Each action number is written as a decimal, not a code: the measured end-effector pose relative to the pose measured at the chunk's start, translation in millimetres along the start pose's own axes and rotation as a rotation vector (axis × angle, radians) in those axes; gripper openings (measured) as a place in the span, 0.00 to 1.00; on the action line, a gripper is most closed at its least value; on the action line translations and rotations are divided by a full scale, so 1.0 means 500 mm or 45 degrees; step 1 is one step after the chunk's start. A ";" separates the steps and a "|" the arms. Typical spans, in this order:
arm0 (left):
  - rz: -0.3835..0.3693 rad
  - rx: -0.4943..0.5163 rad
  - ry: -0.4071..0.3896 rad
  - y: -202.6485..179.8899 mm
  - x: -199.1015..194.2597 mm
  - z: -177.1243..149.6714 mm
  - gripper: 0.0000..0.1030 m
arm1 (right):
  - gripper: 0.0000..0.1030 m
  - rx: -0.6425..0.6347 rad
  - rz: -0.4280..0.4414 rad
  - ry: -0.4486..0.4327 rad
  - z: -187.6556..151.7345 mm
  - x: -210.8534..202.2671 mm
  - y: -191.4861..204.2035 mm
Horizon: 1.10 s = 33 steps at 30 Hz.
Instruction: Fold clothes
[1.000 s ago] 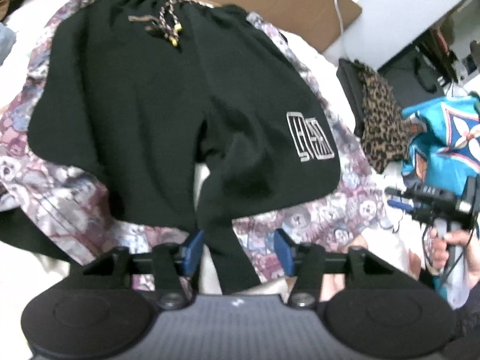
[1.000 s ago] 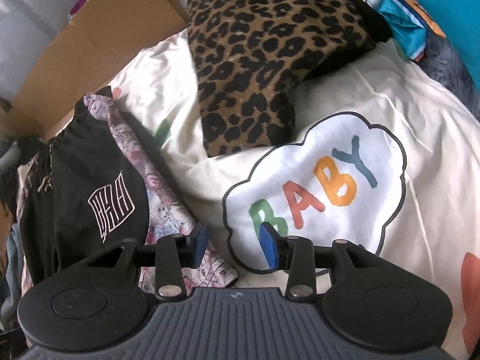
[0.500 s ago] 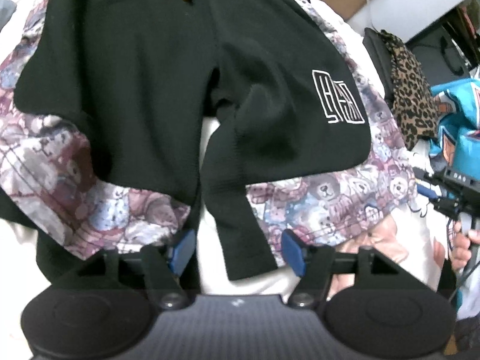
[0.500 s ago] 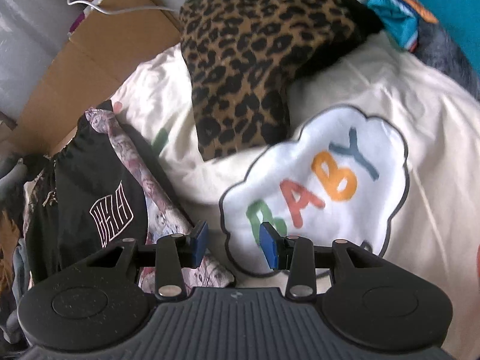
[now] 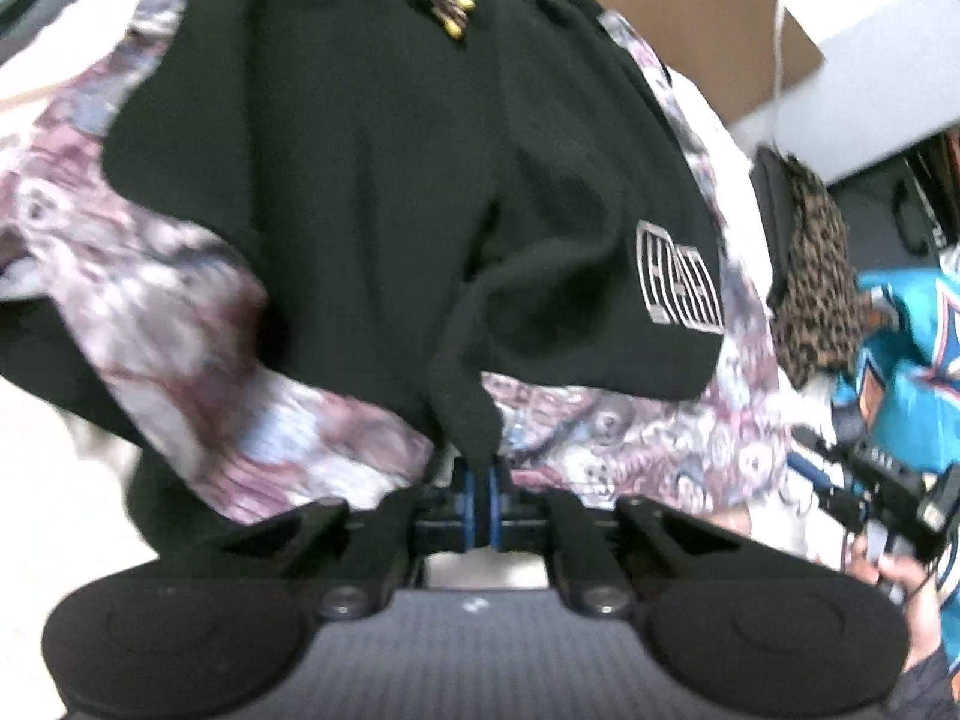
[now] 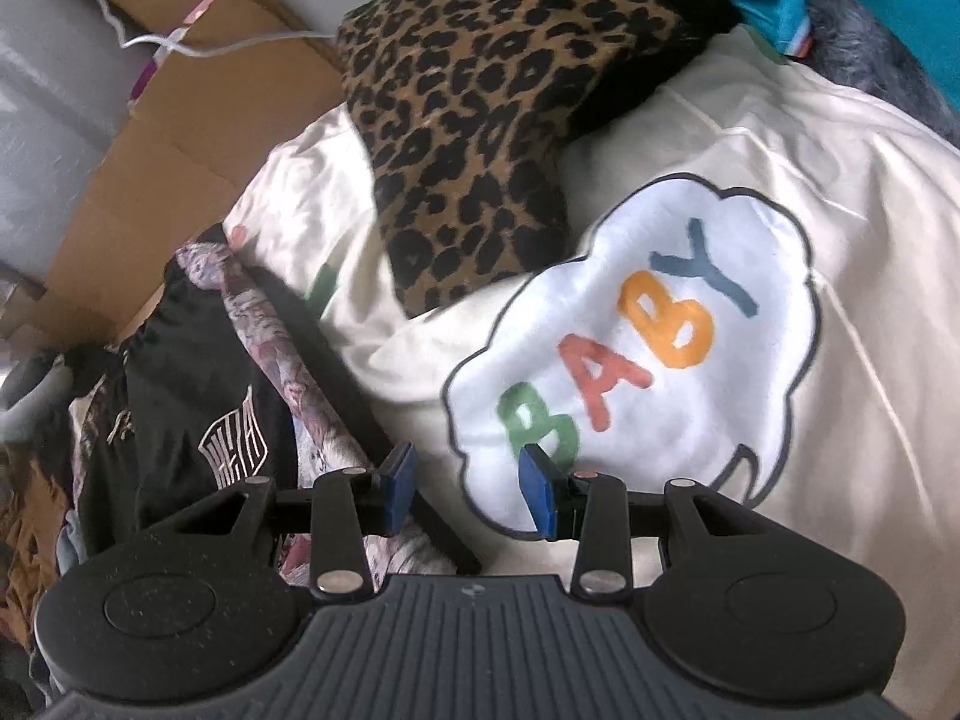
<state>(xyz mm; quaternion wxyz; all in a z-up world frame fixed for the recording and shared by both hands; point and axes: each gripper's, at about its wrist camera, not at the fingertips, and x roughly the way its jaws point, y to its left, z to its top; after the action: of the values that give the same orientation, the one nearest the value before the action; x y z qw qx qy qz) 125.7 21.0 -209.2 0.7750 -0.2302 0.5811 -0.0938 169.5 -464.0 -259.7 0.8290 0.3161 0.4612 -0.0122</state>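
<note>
The cream bed cover [image 6: 780, 138] with its "BABY" cloud print [image 6: 636, 348] carries everything. A patterned garment [image 5: 180, 300] lies spread on it, under the black shorts [image 5: 390, 150]; a leopard-print cushion [image 6: 480, 90] and cardboard [image 6: 180, 138] sit behind. The left tool [image 5: 480, 495], wide half a second ago, is now clamped on the shorts' dangling strip. The right tool [image 6: 468, 489] remains wide apart, gripping nothing, above the cover.

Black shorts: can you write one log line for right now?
left gripper: shut on black shorts hem | right gripper: open, empty, over cream BABY blanket
</note>
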 end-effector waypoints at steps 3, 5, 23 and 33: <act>0.015 -0.022 -0.011 0.011 -0.003 0.009 0.05 | 0.44 -0.054 0.018 0.021 -0.008 0.008 0.017; 0.014 -0.041 -0.011 0.013 -0.001 0.010 0.05 | 0.44 -0.087 0.042 0.038 -0.014 0.012 0.029; -0.012 -0.034 0.036 -0.003 0.010 -0.003 0.05 | 0.04 -0.280 0.109 0.142 -0.056 0.028 0.070; -0.198 -0.047 0.141 -0.072 0.017 -0.036 0.05 | 0.03 -0.231 0.052 -0.018 0.030 -0.077 0.078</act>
<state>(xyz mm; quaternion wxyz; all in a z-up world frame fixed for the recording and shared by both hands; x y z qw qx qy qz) 115.8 -18.5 -203.4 0.7276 -0.2833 0.6051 -0.1556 170.8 -451.2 -204.4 0.8576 0.2489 0.4480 0.0443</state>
